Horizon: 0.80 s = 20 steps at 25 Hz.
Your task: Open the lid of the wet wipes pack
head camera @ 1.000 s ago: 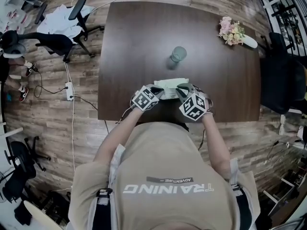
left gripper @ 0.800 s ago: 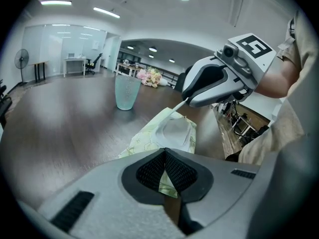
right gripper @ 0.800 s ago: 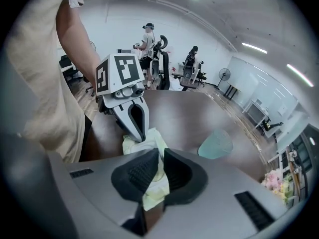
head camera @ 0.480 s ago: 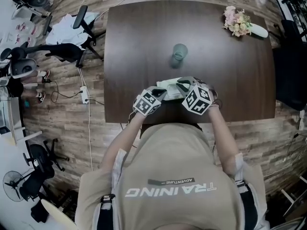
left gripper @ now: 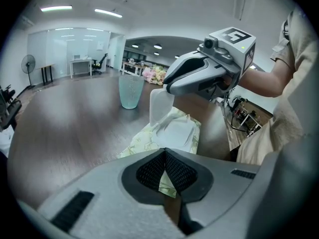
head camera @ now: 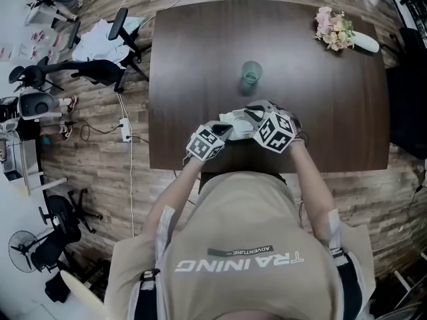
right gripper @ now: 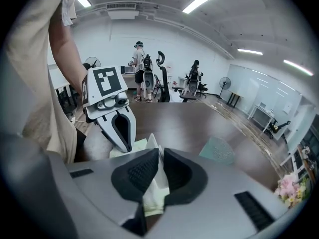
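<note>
— Since the jaws come first in the entry: what do the tongs have?
— Left gripper: I have its pads clenched on the near edge of the wet wipes pack, with the pale green wrapper pinched between them. Right gripper: its pads are clamped on the white lid, a thin flap between them.
— Lid position?
— Raised. In the left gripper view it stands upright off the top of the pack, lower end at the pack, upper end in the right jaws.
— Pack location?
— Flat on the dark wooden table, near the edge closest to me, between the two grippers.
— Surroundings?
— A greenish glass stands mid-table beyond the pack, well apart from it. Flowers lie at the far right corner. An office chair is on the plank floor left of the table.
</note>
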Motion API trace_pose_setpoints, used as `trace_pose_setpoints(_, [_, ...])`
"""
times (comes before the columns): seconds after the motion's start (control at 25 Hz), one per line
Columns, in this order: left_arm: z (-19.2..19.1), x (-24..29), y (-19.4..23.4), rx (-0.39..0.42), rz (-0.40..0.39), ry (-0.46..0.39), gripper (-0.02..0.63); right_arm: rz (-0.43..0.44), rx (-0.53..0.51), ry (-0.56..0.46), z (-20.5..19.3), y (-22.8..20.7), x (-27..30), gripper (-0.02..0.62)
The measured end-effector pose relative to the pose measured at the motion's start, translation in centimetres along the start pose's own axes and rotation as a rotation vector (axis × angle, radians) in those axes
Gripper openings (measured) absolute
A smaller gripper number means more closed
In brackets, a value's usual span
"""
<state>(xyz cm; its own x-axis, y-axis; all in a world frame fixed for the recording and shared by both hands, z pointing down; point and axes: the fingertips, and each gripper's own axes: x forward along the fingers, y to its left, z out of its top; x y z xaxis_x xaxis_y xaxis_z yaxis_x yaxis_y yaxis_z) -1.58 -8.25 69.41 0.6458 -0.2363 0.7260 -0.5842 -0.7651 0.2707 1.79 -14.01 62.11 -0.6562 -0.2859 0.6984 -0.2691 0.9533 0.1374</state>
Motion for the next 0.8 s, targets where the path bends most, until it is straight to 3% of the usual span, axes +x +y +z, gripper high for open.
trace_pose_setpoints(0.56, [0.1, 0.1, -0.1, -0.010, 0.008, 0.013, 0.009, 0.049, 0.033, -0.038, -0.4, -2.2, 1.9, 0.038])
trace_pose_setpoints(0.8, [0.1, 0.2, 0.0, -0.035, 0.013, -0.005, 0.009, 0.117, 0.056, -0.073, -0.7, -2.8, 2.7, 0.038])
